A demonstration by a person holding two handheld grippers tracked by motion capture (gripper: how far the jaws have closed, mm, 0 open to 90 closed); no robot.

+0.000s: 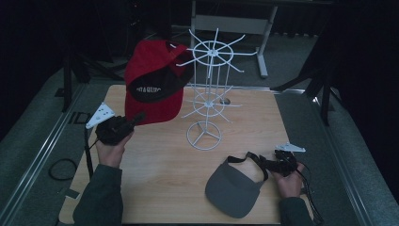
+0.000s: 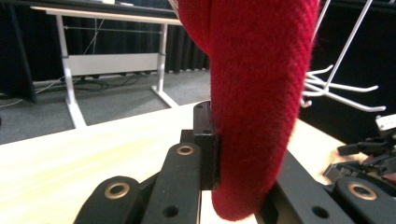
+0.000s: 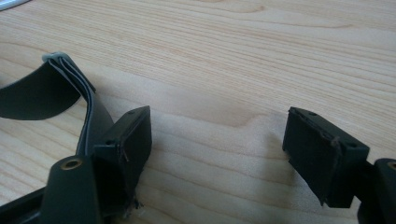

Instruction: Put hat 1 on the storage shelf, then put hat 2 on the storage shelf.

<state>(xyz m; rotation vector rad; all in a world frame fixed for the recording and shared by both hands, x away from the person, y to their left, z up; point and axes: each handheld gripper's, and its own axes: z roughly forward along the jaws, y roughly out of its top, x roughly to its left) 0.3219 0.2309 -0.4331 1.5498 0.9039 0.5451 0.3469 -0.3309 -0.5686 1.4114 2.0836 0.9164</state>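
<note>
A red cap [image 1: 155, 106] hangs from the white wire rack [image 1: 207, 94] at the back of the wooden table [image 1: 164, 165]. My left gripper [image 1: 139, 116] reaches up from the left and is shut on the cap's lower edge. In the left gripper view the red cloth [image 2: 252, 93] is squeezed between the jaws of my left gripper [image 2: 247, 158]. A grey visor [image 1: 233, 188] lies flat at the front right. My right gripper [image 1: 277, 162] rests beside the visor's strap. My right gripper [image 3: 224, 144] stands open over bare wood, and the strap [image 3: 46, 93] curls just outside one jaw.
The rack's round base [image 1: 203, 135] stands mid-table and its wire arms [image 2: 336, 88] stick out at two levels. A white desk frame [image 1: 235, 23] stands on the carpet behind. A cable loop [image 1: 61, 169] lies on the floor at the left.
</note>
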